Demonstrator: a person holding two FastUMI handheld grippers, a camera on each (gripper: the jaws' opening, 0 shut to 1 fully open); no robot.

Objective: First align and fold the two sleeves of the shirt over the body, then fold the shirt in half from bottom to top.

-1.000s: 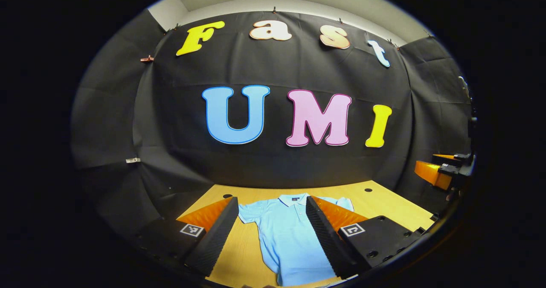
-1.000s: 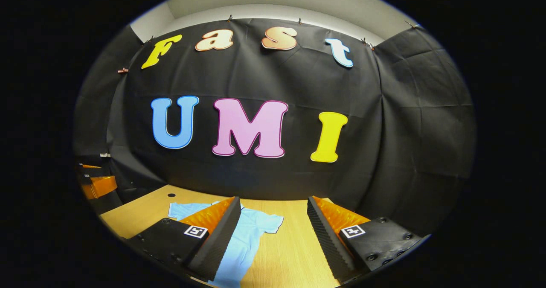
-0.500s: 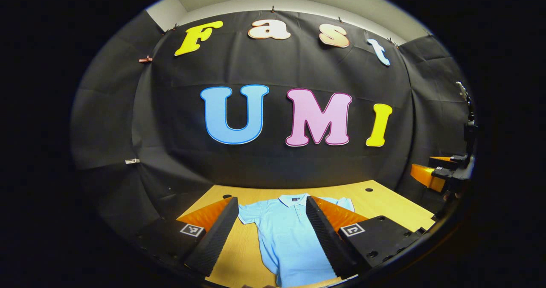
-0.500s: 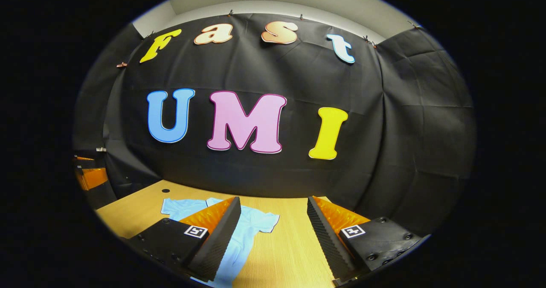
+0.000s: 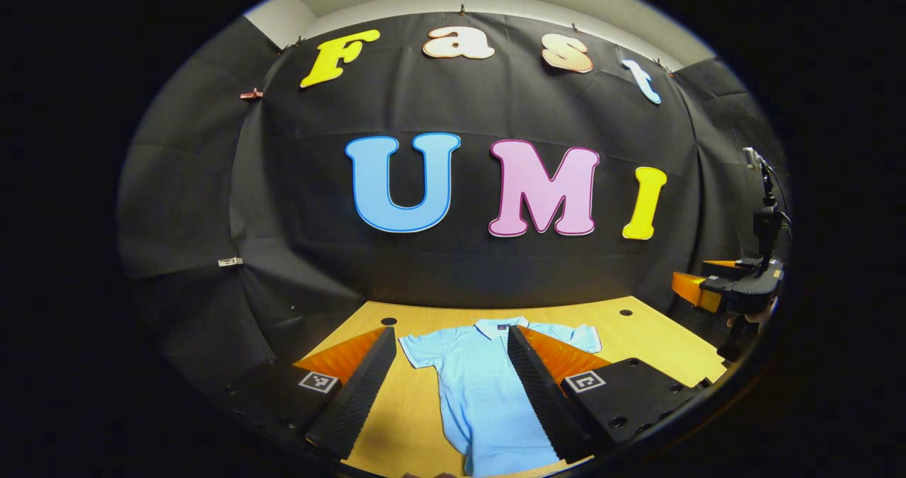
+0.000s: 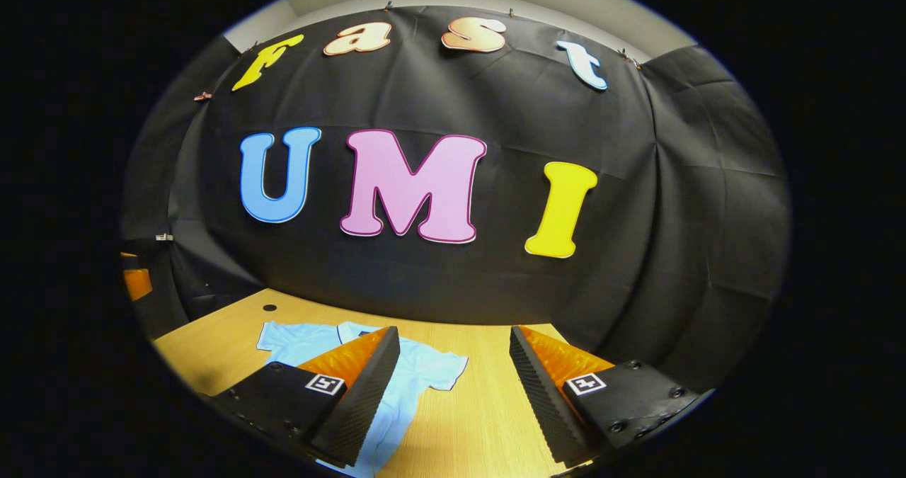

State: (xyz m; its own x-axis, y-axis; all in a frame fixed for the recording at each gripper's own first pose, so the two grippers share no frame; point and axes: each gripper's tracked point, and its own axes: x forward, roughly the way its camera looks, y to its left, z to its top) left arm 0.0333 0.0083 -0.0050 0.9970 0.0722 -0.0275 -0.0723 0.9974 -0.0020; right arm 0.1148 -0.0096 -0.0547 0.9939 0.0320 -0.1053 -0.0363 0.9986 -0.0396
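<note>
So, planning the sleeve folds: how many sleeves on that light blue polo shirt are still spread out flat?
2. One short sleeve lies out left of the collar in the left gripper view, the other to its right, partly behind a finger.

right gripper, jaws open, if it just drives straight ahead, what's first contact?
Probably bare table: between the right gripper's open fingers lies wood, with the shirt sleeve off toward one finger. If it runs level, the booth wall; pitch is unclear.

A light-blue shirt (image 5: 481, 386) lies flat on the wooden table (image 5: 651, 336).
</note>
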